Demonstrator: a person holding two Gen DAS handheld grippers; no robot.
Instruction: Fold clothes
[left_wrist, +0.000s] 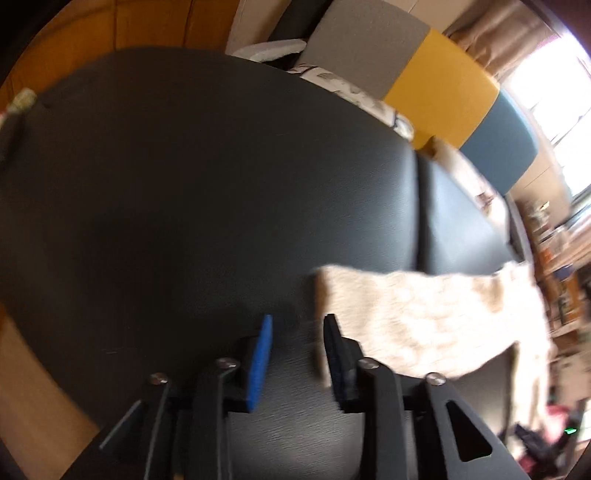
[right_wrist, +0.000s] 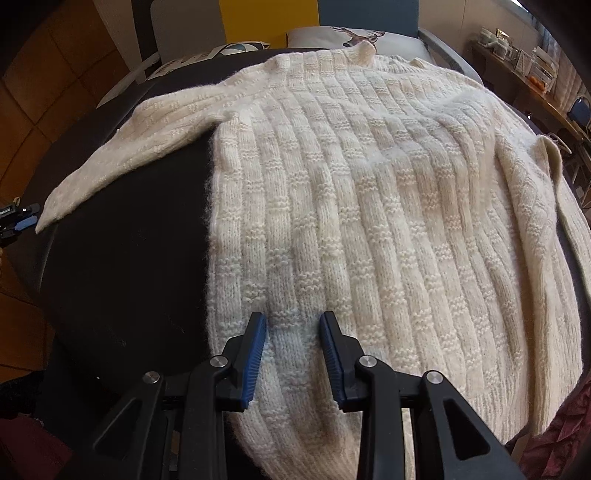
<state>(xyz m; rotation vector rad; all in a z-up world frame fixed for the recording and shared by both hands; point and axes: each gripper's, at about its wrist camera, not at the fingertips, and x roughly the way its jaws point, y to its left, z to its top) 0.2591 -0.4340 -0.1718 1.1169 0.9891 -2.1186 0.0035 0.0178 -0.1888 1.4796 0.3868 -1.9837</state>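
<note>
Softly ribbed cream sweater (right_wrist: 369, 221) (chunky knit).

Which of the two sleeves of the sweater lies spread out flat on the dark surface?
The sleeve on the left in the right wrist view: it stretches flat over the dark surface. The other sleeve lies folded along the sweater's right side.

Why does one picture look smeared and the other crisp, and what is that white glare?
Left wrist view: motion-blurred, the cream knitted sweater sleeve is smeared, and a bright window washes out the upper right corner. Right wrist view: sharp knit texture on the cream sweater, evenly lit; the fisheye lens bulges the dark table.
</note>
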